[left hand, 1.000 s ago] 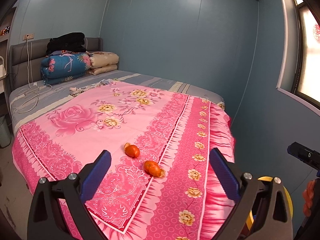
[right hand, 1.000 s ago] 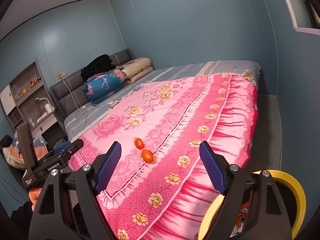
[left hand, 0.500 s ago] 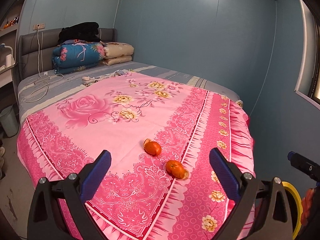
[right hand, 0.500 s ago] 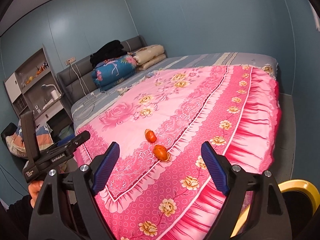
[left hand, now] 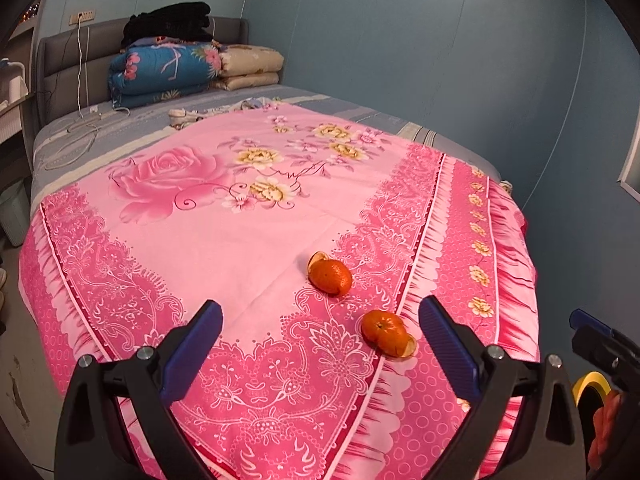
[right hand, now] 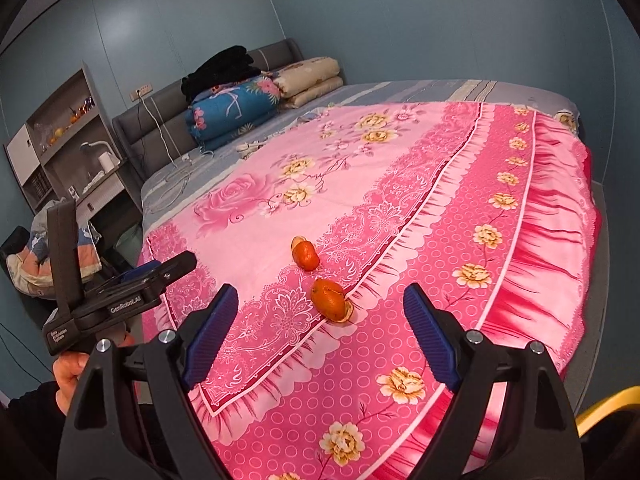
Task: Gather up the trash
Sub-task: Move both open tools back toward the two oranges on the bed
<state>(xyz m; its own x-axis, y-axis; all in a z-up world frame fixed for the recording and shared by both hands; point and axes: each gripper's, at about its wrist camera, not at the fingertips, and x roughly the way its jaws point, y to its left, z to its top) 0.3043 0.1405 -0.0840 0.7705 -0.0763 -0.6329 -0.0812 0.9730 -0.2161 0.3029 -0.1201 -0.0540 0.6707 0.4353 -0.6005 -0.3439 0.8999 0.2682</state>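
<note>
Two orange peels lie on the pink flowered bedspread (left hand: 224, 240) near its foot corner: a far peel (left hand: 330, 276) (right hand: 306, 255) and a near peel (left hand: 386, 338) (right hand: 330, 300). My left gripper (left hand: 320, 306) hovers short of them, open, with nothing between its blue pads. My right gripper (right hand: 321, 292) is open too and empty; the near peel shows between its fingers but lies ahead of them on the bed. In the right wrist view a hand (right hand: 68, 372) holds the left gripper's body (right hand: 120, 296) at the left.
A yellow-rimmed bin (left hand: 592, 386) (right hand: 608, 404) stands on the floor by the bed's corner. Folded quilts (left hand: 164, 72) and cables lie at the grey headboard. A shelf unit (right hand: 64, 140) and a pale basket (left hand: 14, 216) stand left of the bed.
Both grippers have come closer to the bed and lower, so the peels look larger and nearer. The yellow bin has slid toward the frame edges. Both grippers stay open.
</note>
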